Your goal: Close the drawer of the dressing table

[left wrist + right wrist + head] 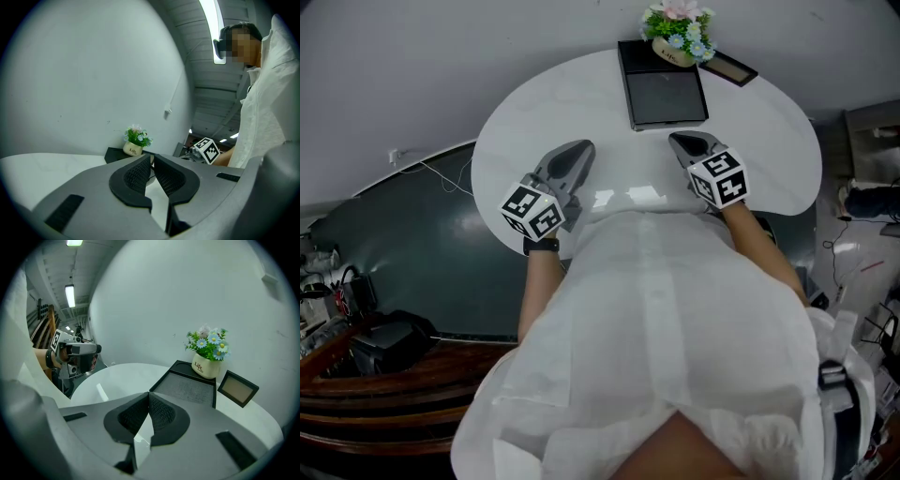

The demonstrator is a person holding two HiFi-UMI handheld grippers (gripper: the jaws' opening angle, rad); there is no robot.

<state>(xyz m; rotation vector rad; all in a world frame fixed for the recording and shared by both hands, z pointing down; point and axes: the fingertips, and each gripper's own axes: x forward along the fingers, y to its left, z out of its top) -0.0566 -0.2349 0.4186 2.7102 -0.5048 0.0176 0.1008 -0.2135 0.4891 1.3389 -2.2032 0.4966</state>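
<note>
- left gripper (579, 148): held about level over the near left part of the white table top (581, 94). Its own view shows the jaws drawn together with only a thin slit between the ribbed pads. Nothing is in them.
- right gripper (675, 139): nose tilted down over the near right part of the top. Pads meet tip to tip, with nothing held.
- drawer: not visible in any view. The table's near edge, behind and below both grippers, is covered by the person's white shirt (666, 309).
- ahead of the right gripper, near: a black tray (661, 98) lying flat, its grey inner surface bare. Only bare glossy top lies between the tips and the tray.
- at the tray's far end: a flower pot (673, 52), upright, with blue and pink blossoms.
- just right of the pot: a small dark-rimmed frame (729, 67), close beside the tray's far corner. Whether they touch I cannot tell.
- from the left gripper: pot and tray sit ahead and a little left. The right gripper's marker cube (206, 149) shows off to its right, well apart.
- beyond the pot: a plain grey wall (187, 287).
- left of the left gripper, past the table rim: dark floor (422, 253) with a thin cable (431, 169) lying on it.
</note>
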